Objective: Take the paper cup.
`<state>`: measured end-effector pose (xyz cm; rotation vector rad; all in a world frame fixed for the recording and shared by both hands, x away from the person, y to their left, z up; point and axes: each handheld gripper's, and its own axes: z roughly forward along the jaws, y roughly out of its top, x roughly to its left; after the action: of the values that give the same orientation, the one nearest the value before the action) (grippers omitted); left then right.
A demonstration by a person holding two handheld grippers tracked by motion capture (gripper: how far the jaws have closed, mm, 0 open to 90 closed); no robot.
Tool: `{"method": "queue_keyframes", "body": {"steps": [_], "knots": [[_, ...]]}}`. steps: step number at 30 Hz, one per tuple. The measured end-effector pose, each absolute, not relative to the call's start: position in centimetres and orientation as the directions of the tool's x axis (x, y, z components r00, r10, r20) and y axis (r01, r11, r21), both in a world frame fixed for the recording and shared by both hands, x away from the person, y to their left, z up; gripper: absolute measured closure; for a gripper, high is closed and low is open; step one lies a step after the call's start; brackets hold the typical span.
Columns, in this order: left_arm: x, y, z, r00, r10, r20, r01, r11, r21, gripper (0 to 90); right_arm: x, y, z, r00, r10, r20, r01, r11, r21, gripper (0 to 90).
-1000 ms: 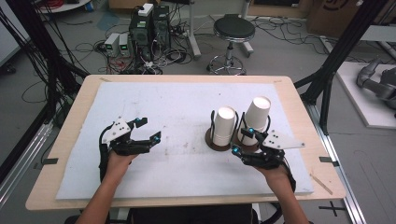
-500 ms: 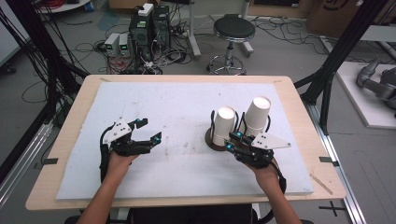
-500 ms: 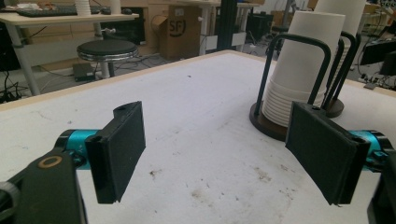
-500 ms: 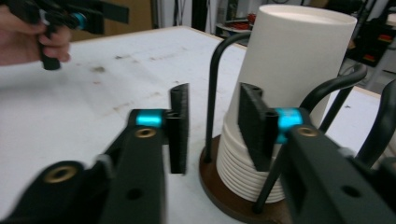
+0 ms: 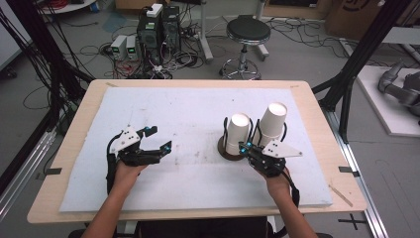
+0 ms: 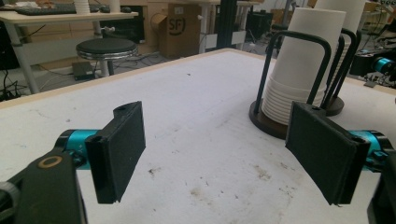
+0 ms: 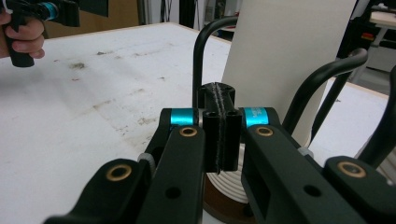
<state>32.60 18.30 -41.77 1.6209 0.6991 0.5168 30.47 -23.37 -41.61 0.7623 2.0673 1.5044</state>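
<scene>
1 wooden table [image 5: 69, 148] carries a white mat [image 5: 198, 114], stained in places. On the mat, right of centre, 2 stacks of white paper cups stand upside down, each caged in a black wire holder on a dark round base. The near cup stack [image 5: 237, 134] and the far cup stack [image 5: 273, 123] stand just beside each other.

The right gripper [image 5: 246, 147] sits low, right in front of the near cup stack, level with its lowest rims. Its jaws have just been closing and now meet pad to pad with nothing between them, as the right gripper view shows [image 7: 220, 100]. The left gripper [image 5: 159, 138] hovers well apart over bare mat, jaws wide and empty.

The main risk, as I judge it, is that the closed tip pushes forward into the wire holder [image 7: 205, 46] or the base and shoves the whole rack, which could knock the 2 stacks together. A smaller risk is that the jaws, reopening this close, catch a wire loop instead of a cup rim, crushing thin paper or lifting several nested cups at once
</scene>
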Motion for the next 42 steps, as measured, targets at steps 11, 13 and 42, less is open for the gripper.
{"method": "queue_keyframes", "body": {"steps": [11,13,42], "knots": [[32.6,18.3,-41.9,0.716,0.696,-0.056,0.156,-0.082,0.984,19.9,30.7,-22.8,-43.2,-0.754,0.655,-0.041,0.193,0.281,0.940,90.0],[32.7,18.3,-41.9,0.716,0.696,-0.055,0.158,-0.085,0.984,19.9,30.8,-22.7,-43.5,-0.753,0.657,-0.037,0.201,0.283,0.938,90.0],[32.7,18.1,-42.2,0.714,0.698,-0.053,0.167,-0.097,0.981,19.9,31.7,-21.0,-44.4,-0.668,0.743,0.042,0.374,0.287,0.882,90.0]]}}
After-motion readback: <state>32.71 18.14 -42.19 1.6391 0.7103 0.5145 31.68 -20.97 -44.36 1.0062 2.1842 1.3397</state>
